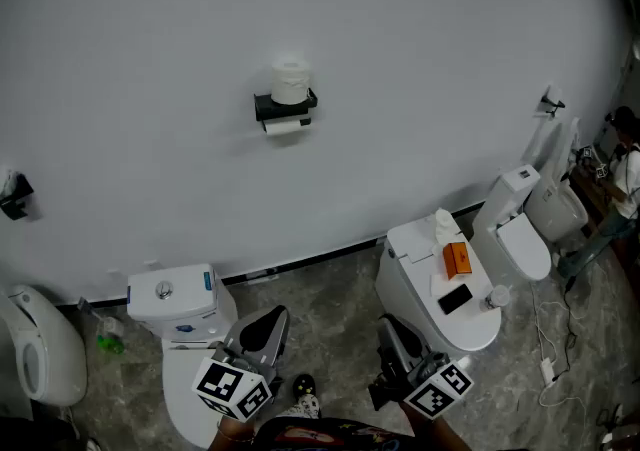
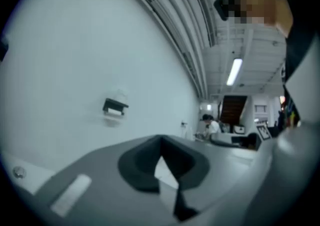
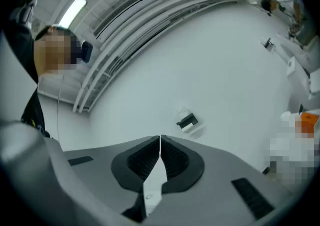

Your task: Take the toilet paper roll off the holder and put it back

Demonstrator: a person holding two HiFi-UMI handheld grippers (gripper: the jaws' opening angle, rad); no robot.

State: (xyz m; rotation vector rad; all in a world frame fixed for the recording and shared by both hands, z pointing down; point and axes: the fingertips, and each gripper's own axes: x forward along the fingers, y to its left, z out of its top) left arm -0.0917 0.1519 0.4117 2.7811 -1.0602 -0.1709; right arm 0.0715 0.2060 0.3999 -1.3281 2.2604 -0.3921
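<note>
Head view: toilet paper roll (image 1: 291,82) upright atop holder (image 1: 285,109).
My gripper views: left tongs (image 2: 161,142), right tongs (image 3: 160,140) pressed together, pinching nothing.

white roll (image 1: 291,82), black holder (image 1: 272,107), orange box (image 1: 457,259)

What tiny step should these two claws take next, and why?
Probably lift the right gripper toward the toilet paper roll and open its jaws: both it and the left gripper sit low, shut and empty, far from the roll standing atop the wall holder.
</note>
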